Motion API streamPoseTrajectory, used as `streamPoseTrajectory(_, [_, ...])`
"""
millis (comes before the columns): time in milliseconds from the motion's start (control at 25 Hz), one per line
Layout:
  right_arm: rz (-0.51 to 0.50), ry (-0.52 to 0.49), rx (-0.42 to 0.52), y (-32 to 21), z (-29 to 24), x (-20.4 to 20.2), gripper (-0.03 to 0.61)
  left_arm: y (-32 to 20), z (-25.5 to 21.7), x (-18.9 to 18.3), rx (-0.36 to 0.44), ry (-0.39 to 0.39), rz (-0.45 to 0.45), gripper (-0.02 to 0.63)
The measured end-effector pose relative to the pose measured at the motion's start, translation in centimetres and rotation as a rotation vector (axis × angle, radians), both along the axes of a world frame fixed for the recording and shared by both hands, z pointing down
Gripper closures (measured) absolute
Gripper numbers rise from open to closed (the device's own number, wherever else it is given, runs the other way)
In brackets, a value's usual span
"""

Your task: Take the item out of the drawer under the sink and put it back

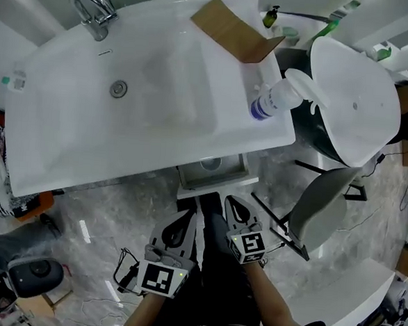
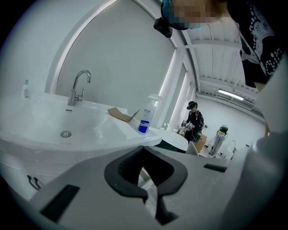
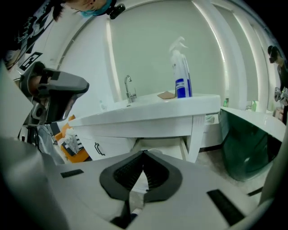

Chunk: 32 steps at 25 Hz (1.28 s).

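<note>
The drawer under the white sink stands pulled out a little, and a rounded pale item lies inside it. In the right gripper view the open drawer shows just beyond the jaws, below the sink's edge. My left gripper hangs in front of the drawer, to its left, and its jaws meet at the tips with nothing between them. My right gripper is close to the drawer's front right corner, shut and empty.
On the sink's right end stand a blue-labelled spray bottle and a piece of cardboard; the tap is at the back left. A white tub chair and a grey chair stand to the right. Bags and a dark device lie at the left.
</note>
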State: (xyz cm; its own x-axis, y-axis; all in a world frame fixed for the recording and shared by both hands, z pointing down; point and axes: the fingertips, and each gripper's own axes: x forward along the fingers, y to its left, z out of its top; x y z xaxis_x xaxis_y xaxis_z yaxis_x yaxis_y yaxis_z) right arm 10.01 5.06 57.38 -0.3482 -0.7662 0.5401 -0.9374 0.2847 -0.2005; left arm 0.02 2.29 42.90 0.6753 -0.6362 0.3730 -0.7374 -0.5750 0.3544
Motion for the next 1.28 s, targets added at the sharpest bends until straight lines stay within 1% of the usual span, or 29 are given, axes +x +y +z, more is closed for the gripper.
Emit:
streamPoseTrajectory(280, [-0.011,-0.012,0.051,-0.5,-4.3,-0.1,0.56,-0.7,-2.4,-0.8,0.057,0.004,0.01,0.614])
streamPoseTrajectory(520, [-0.035,0.009,0.092,-1.0,-6.5,-0.1,0.56,-0.9,-2.9,-1.1,0.054,-0.023,0.045,0.613])
streamPoseTrajectory(680, [-0.048,0.024,0.104,-1.5,-7.2,-0.2,0.56,-1.4,-3.8,-1.3,0.08,0.008,0.02,0.614])
streamPoseTrajectory(760, [-0.069,0.037,0.104,-2.0,-7.1,-0.4,0.56,-1.5,-3.6,-1.4,0.063,-0.005,0.019,0.614])
streamPoseTrajectory(840, [-0.111,0.063,0.097,-2.5,-6.6,-0.8,0.56,-1.5,-3.4,-1.5,0.059,-0.017,0.023,0.614])
streamPoseTrajectory(1000, [-0.234,0.147,0.077,-3.8,-5.3,-2.1,0.558,-2.0,-3.5,-1.6,0.049,-0.024,0.002,0.614])
streamPoseTrajectory(1120, [-0.325,0.212,0.035,-4.6,-3.5,-2.9,0.558,-2.2,-3.5,-1.8,0.044,-0.015,-0.027,0.614])
streamPoseTrajectory(1200, [-0.374,0.265,0.0,-5.1,-2.2,-2.9,0.557,-2.1,-3.1,-2.0,0.032,-0.023,-0.034,0.614])
streamPoseTrajectory(1280, [-0.421,0.307,-0.031,-5.6,-1.0,-3.0,0.557,-2.4,-3.2,-2.1,0.031,-0.013,-0.062,0.614])
